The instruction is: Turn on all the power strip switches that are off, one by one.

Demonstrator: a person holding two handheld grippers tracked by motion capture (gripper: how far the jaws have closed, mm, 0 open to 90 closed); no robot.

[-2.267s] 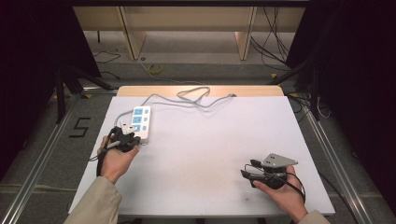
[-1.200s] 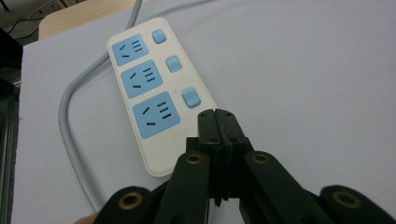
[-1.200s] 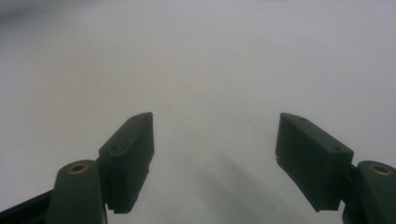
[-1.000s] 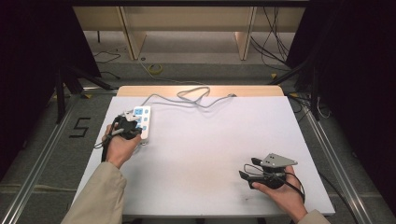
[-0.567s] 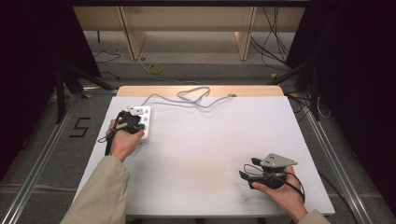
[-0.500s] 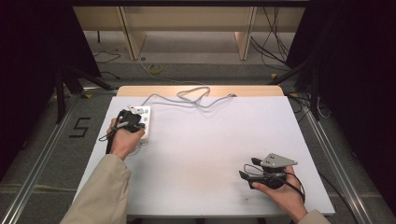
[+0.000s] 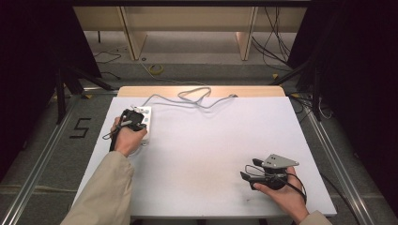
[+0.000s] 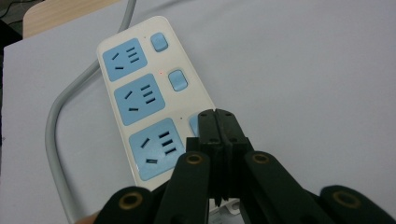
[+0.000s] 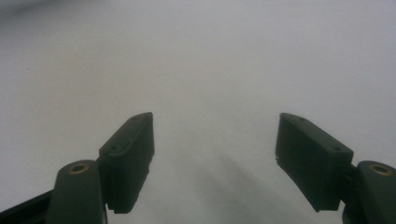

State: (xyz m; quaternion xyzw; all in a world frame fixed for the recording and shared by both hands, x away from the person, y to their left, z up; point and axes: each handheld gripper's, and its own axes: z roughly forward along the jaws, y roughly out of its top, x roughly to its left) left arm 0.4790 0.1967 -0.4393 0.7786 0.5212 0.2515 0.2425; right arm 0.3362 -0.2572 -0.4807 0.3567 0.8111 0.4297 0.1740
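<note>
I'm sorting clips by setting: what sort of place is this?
Probably a lab recording station, not a home: a white table framed by metal rails, black curtains at the sides, loose cables on the floor, and a floor mark "5".

- 1 power strip (image 8: 149, 107), white, on 1 bench (image 7: 216, 154)
- 3 blue sockets on it, 3 blue switches (third mostly hidden behind jaws)
- 1 grey cable (image 7: 187, 99)
- 2 grippers: left gripper (image 8: 218, 116), right gripper (image 9: 215, 158)
</note>
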